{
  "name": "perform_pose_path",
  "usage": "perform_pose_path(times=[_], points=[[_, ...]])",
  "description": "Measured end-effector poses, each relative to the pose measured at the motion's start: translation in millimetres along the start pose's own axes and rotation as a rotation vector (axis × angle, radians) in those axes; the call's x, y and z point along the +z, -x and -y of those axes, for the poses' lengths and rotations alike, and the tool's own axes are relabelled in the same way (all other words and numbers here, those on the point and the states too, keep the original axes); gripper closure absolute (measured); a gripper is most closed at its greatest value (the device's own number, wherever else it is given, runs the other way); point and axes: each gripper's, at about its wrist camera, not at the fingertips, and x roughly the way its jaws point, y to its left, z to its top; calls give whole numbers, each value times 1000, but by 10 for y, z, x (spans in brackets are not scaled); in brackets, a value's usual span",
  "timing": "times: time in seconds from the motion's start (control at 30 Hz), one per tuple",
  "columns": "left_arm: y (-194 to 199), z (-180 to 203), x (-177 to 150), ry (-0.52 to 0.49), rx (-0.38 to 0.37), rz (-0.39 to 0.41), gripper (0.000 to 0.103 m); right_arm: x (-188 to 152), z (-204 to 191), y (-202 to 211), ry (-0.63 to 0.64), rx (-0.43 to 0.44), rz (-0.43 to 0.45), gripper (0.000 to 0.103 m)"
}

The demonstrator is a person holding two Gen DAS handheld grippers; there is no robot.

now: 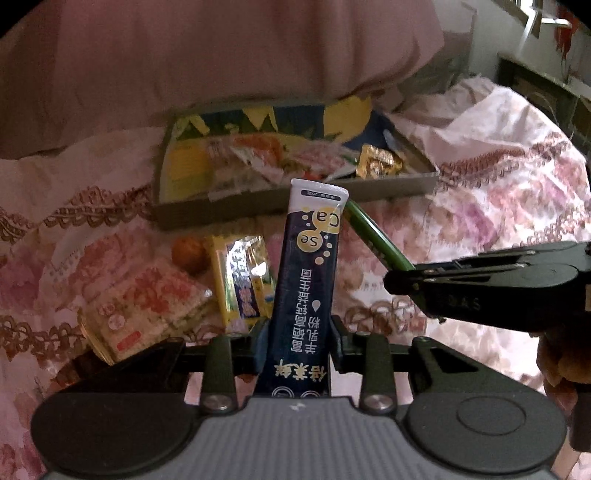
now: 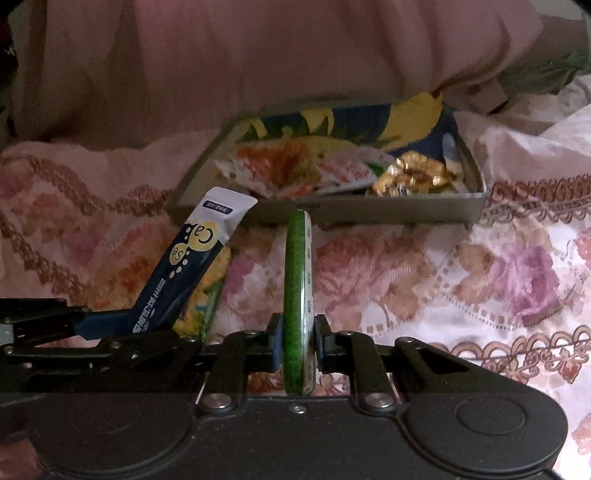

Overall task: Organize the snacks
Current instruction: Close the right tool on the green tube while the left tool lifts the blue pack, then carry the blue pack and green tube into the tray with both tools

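Jaws of 2 grippers clench snacks, left gripper (image 1: 300,332) a navy sachet (image 1: 308,273), right gripper (image 2: 298,341) a green packet (image 2: 298,295); either could slip before reaching the box (image 2: 369,212) at frame centre.

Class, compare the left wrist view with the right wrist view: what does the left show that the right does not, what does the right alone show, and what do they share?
Only the left wrist view shows the orange round fruit, the pink-patterned cracker packet and a window corner.

Only the right wrist view shows the green packet edge-on between the right gripper pads.

Both show the dark blue sachet clamped in the left gripper, the snack-filled cardboard box, the gold wrapper and the floral bedspread.
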Motion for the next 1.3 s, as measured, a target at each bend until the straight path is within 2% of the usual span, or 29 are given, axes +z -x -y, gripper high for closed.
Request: perform_pose_path(times=[0.13, 0.33, 0.4, 0.53, 0.7, 0.83, 1.0, 1.3], points=[[74, -51, 58, 33, 17, 59, 67, 58, -25, 115, 20, 10, 90, 85], [130, -310, 324, 211, 33, 92, 67, 230, 47, 137, 0, 19, 194, 85], [128, -411, 482, 256, 48, 125, 67, 311, 87, 97, -6, 17, 215, 85], [26, -556, 818, 284, 98, 192, 67, 467, 158, -6, 4, 5, 239, 85], [-263, -758, 1130, 321, 134, 229, 67, 581, 223, -180, -25, -4, 234, 84], [-535, -933, 1266, 351, 149, 215, 67, 737, 226, -378, -23, -7, 253, 85], [-759, -1021, 1236, 364, 146, 190, 67, 950, 235, -655, -27, 2, 276, 84], [-1048, -954, 1272, 299, 153, 150, 66, 1026, 264, -1043, -42, 5, 228, 84]])
